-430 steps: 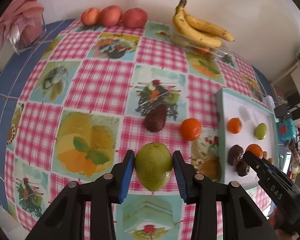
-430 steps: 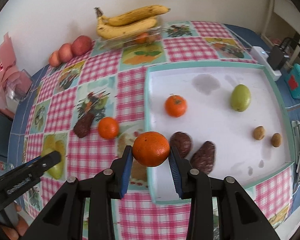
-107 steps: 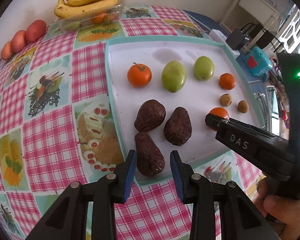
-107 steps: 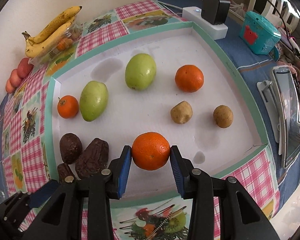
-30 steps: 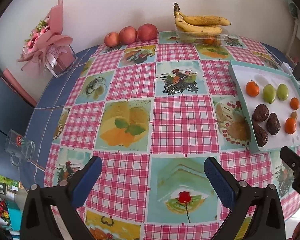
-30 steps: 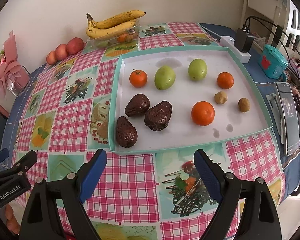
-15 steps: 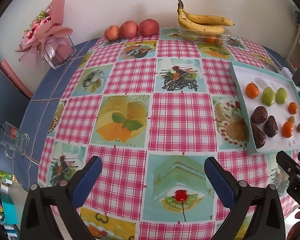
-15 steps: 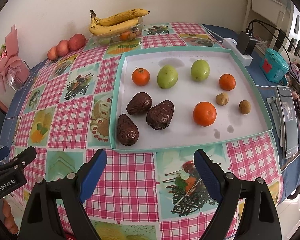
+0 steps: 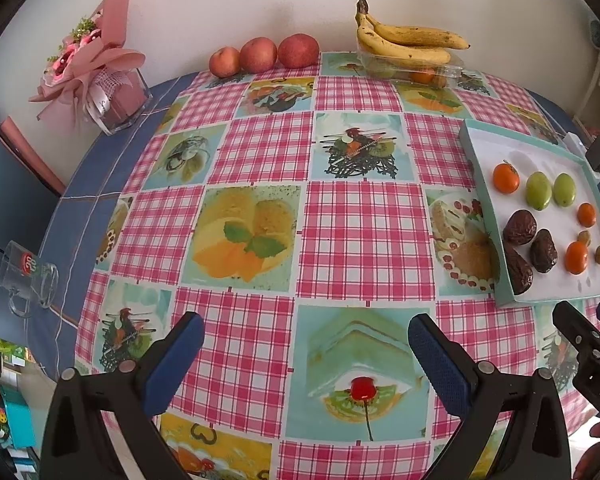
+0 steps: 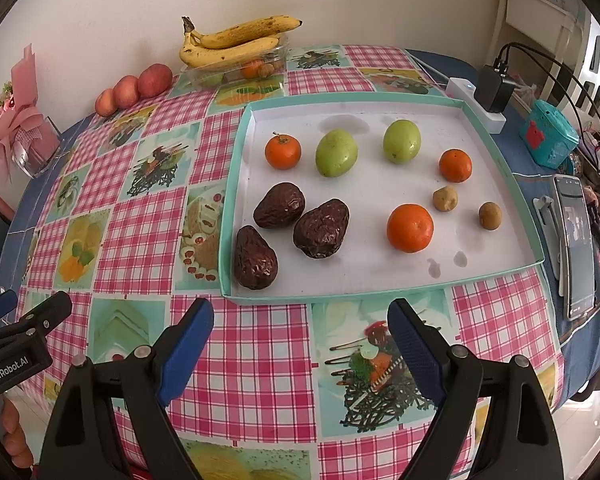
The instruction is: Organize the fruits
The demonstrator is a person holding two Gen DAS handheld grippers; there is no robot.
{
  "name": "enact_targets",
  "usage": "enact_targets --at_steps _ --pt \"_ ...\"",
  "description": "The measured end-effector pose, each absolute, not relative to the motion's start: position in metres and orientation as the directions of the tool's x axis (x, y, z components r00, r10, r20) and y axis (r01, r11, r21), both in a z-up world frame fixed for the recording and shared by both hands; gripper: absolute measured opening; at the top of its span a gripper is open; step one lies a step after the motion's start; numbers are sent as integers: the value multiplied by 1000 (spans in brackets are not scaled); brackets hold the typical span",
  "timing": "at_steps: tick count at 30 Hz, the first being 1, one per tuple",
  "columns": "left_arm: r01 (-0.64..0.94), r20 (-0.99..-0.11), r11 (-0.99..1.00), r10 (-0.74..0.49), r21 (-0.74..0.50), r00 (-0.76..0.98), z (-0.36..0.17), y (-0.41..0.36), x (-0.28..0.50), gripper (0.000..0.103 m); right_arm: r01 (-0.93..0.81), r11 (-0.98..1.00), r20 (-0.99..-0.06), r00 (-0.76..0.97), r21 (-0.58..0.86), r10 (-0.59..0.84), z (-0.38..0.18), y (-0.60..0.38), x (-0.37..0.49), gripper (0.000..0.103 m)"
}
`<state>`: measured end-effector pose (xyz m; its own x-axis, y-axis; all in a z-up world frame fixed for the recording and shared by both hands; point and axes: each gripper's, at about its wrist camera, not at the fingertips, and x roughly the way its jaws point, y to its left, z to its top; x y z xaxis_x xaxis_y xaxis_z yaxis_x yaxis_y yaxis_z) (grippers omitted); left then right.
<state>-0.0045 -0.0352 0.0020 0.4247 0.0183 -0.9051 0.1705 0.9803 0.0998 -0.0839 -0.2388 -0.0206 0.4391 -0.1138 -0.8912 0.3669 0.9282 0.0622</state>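
Observation:
A white tray with a teal rim (image 10: 384, 280) (image 9: 508, 300) lies on the checked tablecloth. In it lie three oranges (image 10: 410, 227), two green fruits (image 10: 336, 153), three dark wrinkled avocados (image 10: 321, 228) and two small brown fruits (image 10: 445, 198). My right gripper (image 10: 300, 336) is open and empty, held above the cloth just in front of the tray's near rim. My left gripper (image 9: 306, 354) is open and empty over the cloth, left of the tray. Each gripper's tip shows at the edge of the other's view.
Bananas on a clear box (image 9: 408, 46) and three peaches (image 9: 260, 54) stand by the back wall. A pink bouquet in a glass vase (image 9: 100, 68) and a glass mug (image 9: 26, 276) are at the left. A phone (image 10: 576, 248), charger and teal box (image 10: 548, 134) lie right of the tray.
Both grippers stay wide open and empty. Both have drifted slightly; the views have shifted only a little in the last second. Earlier, the left one set down an avocado and the right one an orange in the tray.

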Motion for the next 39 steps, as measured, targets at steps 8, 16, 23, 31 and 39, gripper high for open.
enact_targets --at_steps 8,16,23,31,39 --pt "175 -906 979 20 104 423 2 -36 -5 103 363 930 -893 436 58 -115 -21 -239 -84 89" --pt "176 -907 979 18 101 422 1 -36 -5 103 361 931 -894 434 55 -116 -22 -238 -83 89" --pt "175 -907 979 18 101 421 1 -36 -5 103 357 933 -894 433 52 -116 -22 -238 -83 89" --pt "174 -907 980 18 100 421 1 -35 -5 103 359 932 -894 432 51 -117 -22 -238 -83 89" --pt "175 -907 980 17 99 420 1 -34 -5 103 360 931 -894 432 51 -118 -22 -237 -83 89"
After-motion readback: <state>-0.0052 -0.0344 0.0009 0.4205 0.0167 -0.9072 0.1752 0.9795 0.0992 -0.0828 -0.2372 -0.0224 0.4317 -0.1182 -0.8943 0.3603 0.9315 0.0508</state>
